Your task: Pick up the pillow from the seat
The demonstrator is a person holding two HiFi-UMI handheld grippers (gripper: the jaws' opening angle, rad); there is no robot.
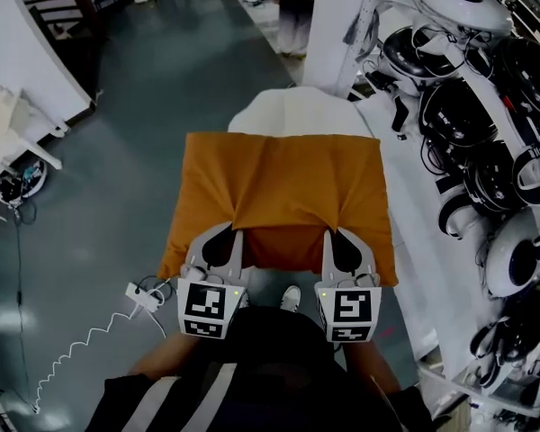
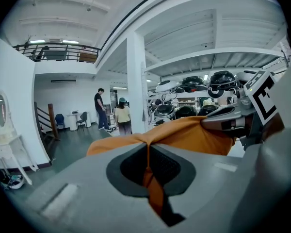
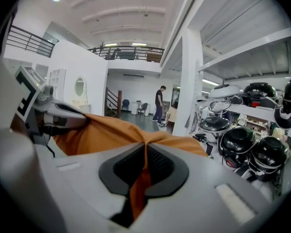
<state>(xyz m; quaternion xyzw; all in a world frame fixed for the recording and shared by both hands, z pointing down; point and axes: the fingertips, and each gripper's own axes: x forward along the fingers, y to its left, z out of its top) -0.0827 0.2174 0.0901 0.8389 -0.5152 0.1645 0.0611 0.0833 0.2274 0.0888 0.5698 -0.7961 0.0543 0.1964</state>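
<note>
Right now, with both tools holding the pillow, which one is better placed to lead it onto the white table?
Right, probably. The right tool grips the pillow edge on the side next to the white table; the left tool grips the far side, over the floor.

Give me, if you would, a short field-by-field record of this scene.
pillow: orange, spread flat, pinched along its near edge
left gripper: shut on the pillow, fabric between its jaws
right gripper: shut on the pillow, fabric between its jaws
seat: white, mostly hidden under the pillow
pillow clear of seat: cannot tell
shelves: to the right, full of black and white gear
</note>
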